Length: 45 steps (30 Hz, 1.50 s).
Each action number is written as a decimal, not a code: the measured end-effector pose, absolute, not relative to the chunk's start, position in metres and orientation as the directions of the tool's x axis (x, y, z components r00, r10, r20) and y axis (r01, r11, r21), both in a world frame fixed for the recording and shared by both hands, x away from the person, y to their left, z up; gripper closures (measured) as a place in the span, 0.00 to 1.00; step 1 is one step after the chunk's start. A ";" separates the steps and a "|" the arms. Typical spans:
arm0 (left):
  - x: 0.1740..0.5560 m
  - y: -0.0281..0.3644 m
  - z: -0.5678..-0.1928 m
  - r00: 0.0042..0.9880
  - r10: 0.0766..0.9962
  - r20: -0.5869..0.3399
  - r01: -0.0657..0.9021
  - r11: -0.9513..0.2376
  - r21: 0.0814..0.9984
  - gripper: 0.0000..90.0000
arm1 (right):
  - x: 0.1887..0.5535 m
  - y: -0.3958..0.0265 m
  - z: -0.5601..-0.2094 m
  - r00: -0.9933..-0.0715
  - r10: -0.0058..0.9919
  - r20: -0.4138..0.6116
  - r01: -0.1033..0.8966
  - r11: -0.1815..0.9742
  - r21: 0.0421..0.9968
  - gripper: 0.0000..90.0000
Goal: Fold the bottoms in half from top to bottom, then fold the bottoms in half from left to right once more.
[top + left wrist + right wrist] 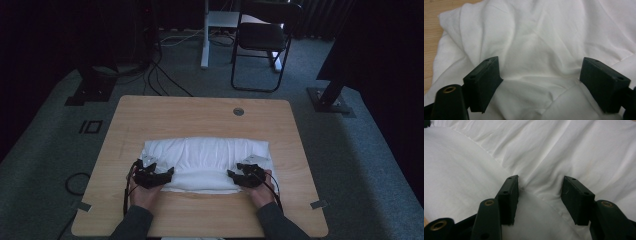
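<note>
1. A white cloth, folded into a wide band, lies across the middle of the wooden table, its long side running left to right.
2. The person's two hands come in from the near edge, each with a black gripper resting at the near part of the cloth.
3. The left gripper sits at the cloth's left near corner and points toward the right, over the fabric.
4. In the left gripper view its jaws stand spread wide, with rumpled cloth lying loose between them; the pads do not press on it.
5. In that same view a strip of bare table shows beyond the cloth's edge at the upper left.
6. The right gripper sits at the cloth's right near end and points toward the left, facing the other one.
7. In the right gripper view its jaws are also parted, and a raised fold of cloth runs into the gap without being pinched.
8. The two grippers are well apart, with the cloth's near edge between them.
9. On the far side of the table is a small round grommet; beyond it, on the carpet, stands a dark chair.
</note>
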<state>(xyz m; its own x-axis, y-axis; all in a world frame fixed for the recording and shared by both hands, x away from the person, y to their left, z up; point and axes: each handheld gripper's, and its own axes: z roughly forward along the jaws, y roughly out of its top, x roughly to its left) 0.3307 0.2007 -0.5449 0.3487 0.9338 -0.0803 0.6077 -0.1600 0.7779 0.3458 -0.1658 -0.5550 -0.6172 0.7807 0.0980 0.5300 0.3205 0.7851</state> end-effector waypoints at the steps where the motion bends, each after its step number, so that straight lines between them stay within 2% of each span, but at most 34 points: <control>1: 0.332 0.202 -0.545 0.326 0.942 -0.080 0.613 -0.147 0.776 0.14 | 0.346 -0.166 -0.555 -0.617 0.780 0.099 0.531 0.320 0.785 0.52; 4: 0.336 0.207 -0.547 0.275 0.959 -0.073 0.650 -0.129 0.749 0.03 | 0.346 -0.166 -0.555 -0.618 0.780 0.100 0.532 0.321 0.784 0.52; 5: 0.339 0.211 -0.550 0.268 0.958 -0.103 0.673 -0.110 0.731 0.02 | 0.346 -0.166 -0.555 -0.617 0.780 0.102 0.532 0.319 0.784 0.52; 7: 0.343 0.216 -0.554 0.256 0.955 -0.149 0.696 -0.075 0.714 0.02 | 0.346 -0.166 -0.555 -0.617 0.780 0.103 0.533 0.318 0.784 0.52; 10: 0.345 0.219 -0.556 0.243 0.957 -0.158 0.694 -0.058 0.718 0.02 | 0.346 -0.166 -0.555 -0.616 0.780 0.105 0.534 0.317 0.784 0.52; 21: 0.347 0.216 -0.559 0.197 0.976 -0.095 0.681 -0.066 0.729 0.00 | 0.346 -0.166 -0.556 -0.616 0.780 0.110 0.534 0.312 0.786 0.52; 27: 0.344 0.212 -0.556 0.170 0.985 -0.021 0.662 -0.099 0.743 0.00 | 0.346 -0.166 -0.556 -0.616 0.779 0.112 0.534 0.309 0.787 0.52; 30: 0.345 0.214 -0.557 0.152 0.988 -0.035 0.672 -0.078 0.736 0.00 | 0.346 -0.166 -0.556 -0.617 0.778 0.115 0.535 0.307 0.787 0.52; 32: 0.347 0.218 -0.560 0.139 0.987 -0.086 0.684 -0.033 0.728 0.00 | 0.346 -0.166 -0.556 -0.617 0.779 0.113 0.534 0.308 0.787 0.52; 39: 0.348 0.216 -0.559 0.129 0.989 -0.074 0.691 -0.036 0.722 0.00 | 0.345 -0.165 -0.556 -0.618 0.778 0.112 0.533 0.310 0.787 0.52; 42: 0.345 0.215 -0.559 0.079 0.994 -0.076 0.693 0.000 0.721 0.00 | 0.345 -0.165 -0.555 -0.619 0.778 0.109 0.531 0.313 0.787 0.52; 45: 0.343 0.214 -0.559 0.074 0.995 -0.064 0.685 -0.004 0.729 0.00 | 0.344 -0.165 -0.555 -0.619 0.778 0.109 0.531 0.312 0.788 0.52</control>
